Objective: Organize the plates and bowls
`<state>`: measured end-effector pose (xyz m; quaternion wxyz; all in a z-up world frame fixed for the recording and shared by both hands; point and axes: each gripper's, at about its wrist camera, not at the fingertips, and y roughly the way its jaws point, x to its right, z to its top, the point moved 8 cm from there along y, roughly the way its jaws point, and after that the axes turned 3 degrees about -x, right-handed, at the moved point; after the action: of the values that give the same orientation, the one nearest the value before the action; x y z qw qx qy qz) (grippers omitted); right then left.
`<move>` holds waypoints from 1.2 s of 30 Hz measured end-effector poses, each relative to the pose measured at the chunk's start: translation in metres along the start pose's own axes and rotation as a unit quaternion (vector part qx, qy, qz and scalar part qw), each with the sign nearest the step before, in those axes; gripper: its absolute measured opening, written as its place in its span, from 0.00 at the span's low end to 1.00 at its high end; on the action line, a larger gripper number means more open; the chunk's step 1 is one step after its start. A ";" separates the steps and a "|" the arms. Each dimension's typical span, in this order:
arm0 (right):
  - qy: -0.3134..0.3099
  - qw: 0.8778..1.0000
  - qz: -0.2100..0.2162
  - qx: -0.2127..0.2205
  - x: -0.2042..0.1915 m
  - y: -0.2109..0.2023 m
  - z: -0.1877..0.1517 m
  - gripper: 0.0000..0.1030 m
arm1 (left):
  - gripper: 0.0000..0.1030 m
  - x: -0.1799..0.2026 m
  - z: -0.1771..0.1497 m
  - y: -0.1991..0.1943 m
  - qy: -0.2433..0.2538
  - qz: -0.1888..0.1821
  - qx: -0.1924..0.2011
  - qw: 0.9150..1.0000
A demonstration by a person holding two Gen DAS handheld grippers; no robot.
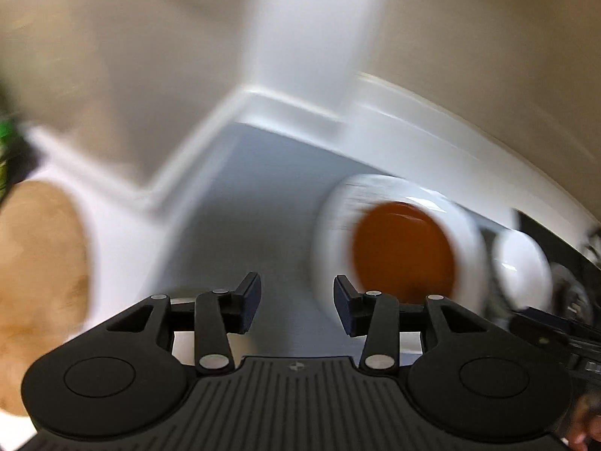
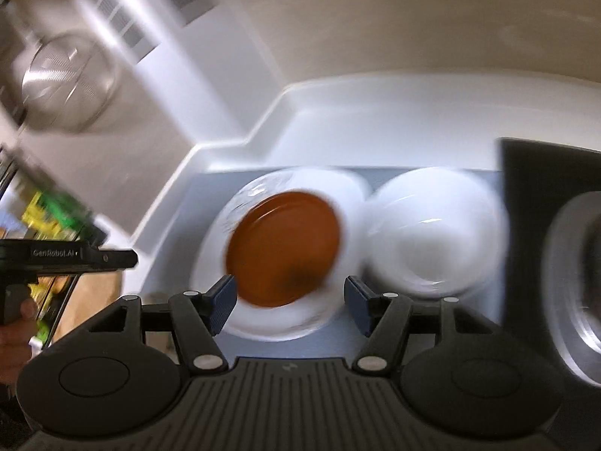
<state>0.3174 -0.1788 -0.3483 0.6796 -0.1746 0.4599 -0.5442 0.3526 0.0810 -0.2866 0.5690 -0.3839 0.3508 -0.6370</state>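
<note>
overhead, both views show a grey-blue counter [image 2: 180, 259] bounded at the back and left by a raised white moulded rim [image 2: 240, 143] that steps around a corner; bare counter lies open to the left of the dishes and toward the cameras. on the right the room is closed off by a black panel [image 2: 544, 165] and a grey ringed metal object [image 2: 574, 289]. every frame is motion-blurred, so fine edges are uncertain.

a white plate [image 2: 326, 191] rests on the counter with a round brown plate [image 2: 281, 248] on top of it. just beside it, on the right, stands a white bowl [image 2: 432, 229], glossy and rounded; whether the two rims touch cannot be told.

the right gripper [image 2: 289, 300] hovers over the near edge of the stacked plates, jaws spread wide, blue ribbed pads [image 2: 221, 300] gripping nothing. the left gripper [image 1: 296, 304] hangs over bare counter left of the plates, jaws likewise released and empty; it appears at the left edge of the right wrist view, held in a hand [image 2: 15, 319].

a metal mesh strainer [image 2: 67, 82] hangs on the beige wall at upper left, beneath white louvred slats [image 2: 124, 11]. a tan wooden surface [image 1: 41, 285] lies left of the counter.
</note>
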 end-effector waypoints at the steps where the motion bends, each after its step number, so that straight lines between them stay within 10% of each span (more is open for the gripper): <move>1: -0.005 1.000 0.004 -0.004 -0.010 0.006 -0.003 0.67 | 0.44 -0.021 -0.004 -0.002 -0.015 0.008 0.002 1.000; 9: -0.054 0.990 0.084 -0.104 -0.105 0.075 -0.033 0.67 | 0.43 -0.143 -0.045 0.009 -0.125 0.053 -0.050 0.989; 18: -0.089 0.985 0.079 -0.125 -0.143 0.091 -0.035 0.66 | 0.41 -0.140 -0.059 0.008 -0.141 0.030 -0.065 0.987; 25: 0.051 0.996 -0.056 -0.038 0.010 0.009 -0.013 0.66 | 0.41 0.010 -0.013 0.012 -0.008 -0.088 -0.042 0.995; 31: 0.175 0.980 -0.093 0.034 0.093 -0.047 0.006 0.62 | 0.41 0.171 0.013 0.065 0.089 -0.180 -0.105 0.974; 36: 0.228 0.969 -0.080 0.045 0.118 -0.052 -0.001 0.62 | 0.41 0.244 0.031 0.089 0.162 -0.143 -0.106 0.971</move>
<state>0.2843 -0.3032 -0.3616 0.5180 -0.0516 0.5627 -0.6422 0.4061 -0.1714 -0.3288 0.3640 -0.3797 0.4455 -0.7245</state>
